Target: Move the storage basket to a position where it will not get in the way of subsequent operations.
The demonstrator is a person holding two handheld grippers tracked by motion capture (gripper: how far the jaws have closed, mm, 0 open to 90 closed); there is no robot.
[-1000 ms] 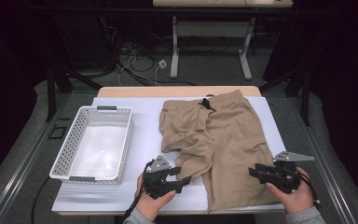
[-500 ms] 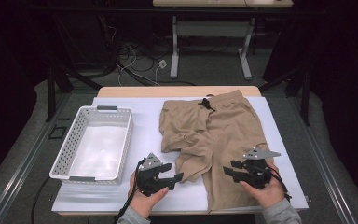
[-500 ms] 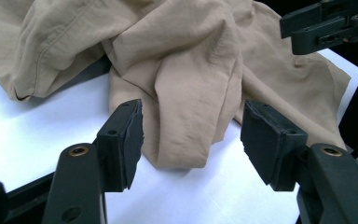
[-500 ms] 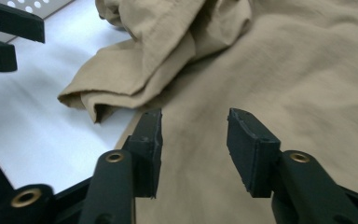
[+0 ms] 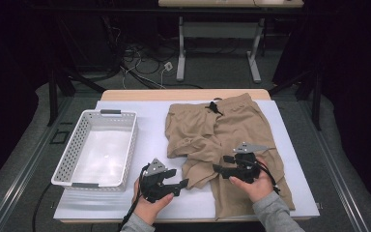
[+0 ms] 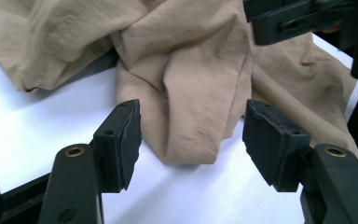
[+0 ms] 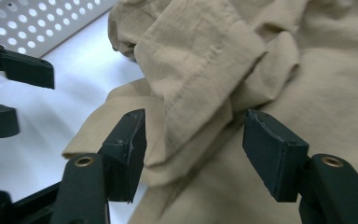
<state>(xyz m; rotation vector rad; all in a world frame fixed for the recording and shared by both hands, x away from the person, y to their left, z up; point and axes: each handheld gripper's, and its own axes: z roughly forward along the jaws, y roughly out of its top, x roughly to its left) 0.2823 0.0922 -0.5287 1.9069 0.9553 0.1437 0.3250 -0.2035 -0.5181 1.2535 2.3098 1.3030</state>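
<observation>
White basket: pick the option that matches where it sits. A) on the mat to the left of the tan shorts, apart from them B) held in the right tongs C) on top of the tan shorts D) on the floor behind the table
A: in the high view the white basket stands on the white mat, left of the tan shorts, with bare mat between them.

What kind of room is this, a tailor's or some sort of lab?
Most likely a lab recording bench: dark curtained surroundings, loose cables on the floor, and a person holding camera-fitted grippers over tan shorts beside a white basket on a white-covered table.
</observation>
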